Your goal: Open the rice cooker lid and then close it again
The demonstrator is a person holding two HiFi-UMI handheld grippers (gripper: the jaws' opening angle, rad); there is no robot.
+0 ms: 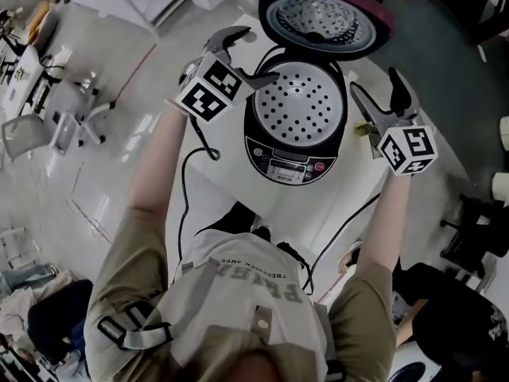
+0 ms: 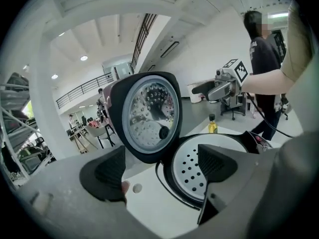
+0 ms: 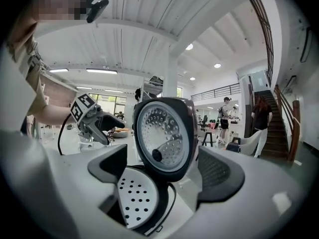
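The rice cooker [image 1: 296,126] stands on a white table with its maroon lid [image 1: 326,18] swung up and open, its metal inner face showing. A white perforated plate [image 1: 301,102] covers the pot. My left gripper [image 1: 253,54] hovers open over the cooker's left rim, empty. My right gripper [image 1: 376,92] is open and empty just right of the cooker. In the left gripper view the lid [image 2: 149,116] stands upright beyond my open left gripper [image 2: 164,171]. The right gripper view shows the lid [image 3: 164,136] ahead of my open right gripper [image 3: 167,171], with the left gripper [image 3: 112,121] beyond it.
A small yellow oil bottle [image 1: 364,127] stands by the cooker's right side. A black power cable [image 1: 187,181] runs over the table [image 1: 231,205] to the front edge. Chairs [image 1: 71,118] stand on the floor at left. A person in dark clothes [image 2: 261,49] stands beyond the table.
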